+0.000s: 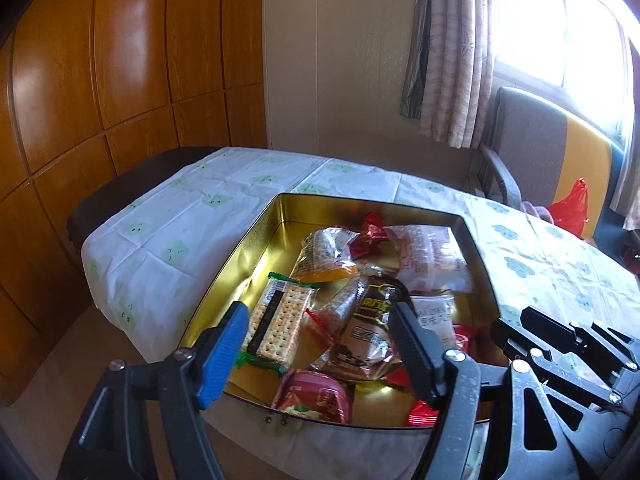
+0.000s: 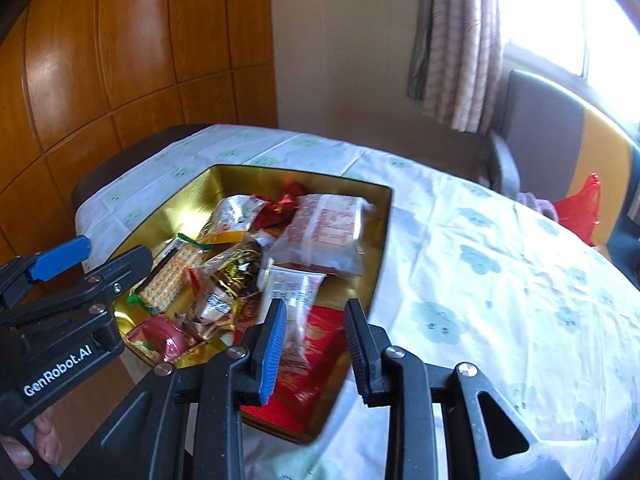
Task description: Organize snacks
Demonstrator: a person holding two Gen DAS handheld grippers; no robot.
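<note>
- A gold-lined tin (image 1: 256, 240) sits open on a cloth-covered surface (image 1: 168, 216), near its front edge, loaded with wrapped snacks.
- A cracker pack (image 1: 276, 320) lies flat at the tin's left, its long axis running from the near wall toward the far one.
- Beside it, a dark brown packet (image 1: 368, 328) lies along the same line, tilted across other wrappers.
- A large clear bag (image 2: 324, 232) rests toward the far right corner, and a red wrapper (image 1: 370, 236) sits beyond the heap.
- The left tool (image 1: 320, 344) hangs over the near half of the tin, fingers spread wide with nothing between them.
- The right tool (image 2: 316, 348) hovers above the tin's right end, jaws parted, gripping nothing.
- A chair (image 1: 532, 148) holding a red bag (image 1: 572, 208) stands behind the surface by a curtained window.
</note>
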